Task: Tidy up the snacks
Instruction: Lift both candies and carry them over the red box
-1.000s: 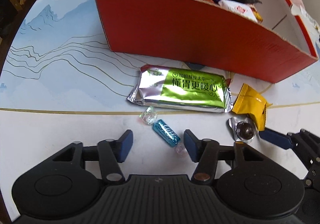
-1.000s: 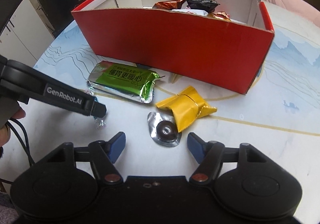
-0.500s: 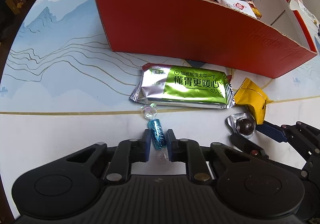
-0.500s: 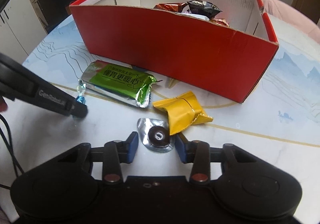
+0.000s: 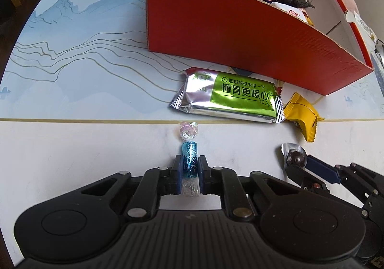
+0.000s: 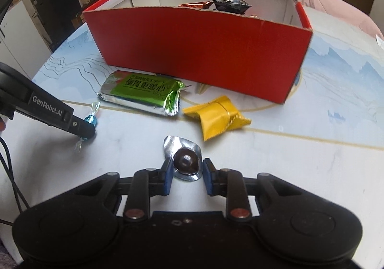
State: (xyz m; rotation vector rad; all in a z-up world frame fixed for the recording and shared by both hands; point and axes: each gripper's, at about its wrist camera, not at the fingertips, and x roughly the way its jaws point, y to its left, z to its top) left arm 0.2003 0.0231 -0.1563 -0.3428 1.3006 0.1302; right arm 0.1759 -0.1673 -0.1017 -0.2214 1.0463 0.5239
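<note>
My left gripper (image 5: 189, 165) is shut on a blue foil-wrapped candy (image 5: 189, 159) with clear twisted ends, low over the table. The candy also shows in the right wrist view (image 6: 91, 120). My right gripper (image 6: 187, 168) has its jaws close around a silver foil cup with a dark chocolate (image 6: 186, 161); the pads look just short of touching it. A green and silver snack bar (image 5: 230, 98) and a yellow packet (image 5: 303, 116) lie in front of the red box (image 5: 240, 38), which holds several snacks.
The round table (image 5: 72, 76) has a blue mountain print. The red box's tall front wall (image 6: 199, 52) stands just beyond the loose snacks. A dark cabinet (image 6: 55, 4) and a pink chair (image 6: 340, 12) stand past the table edge.
My left gripper closed on the blue candy and turned it to point straight ahead. My right gripper moved forward and narrowed its jaws around the foil chocolate.
</note>
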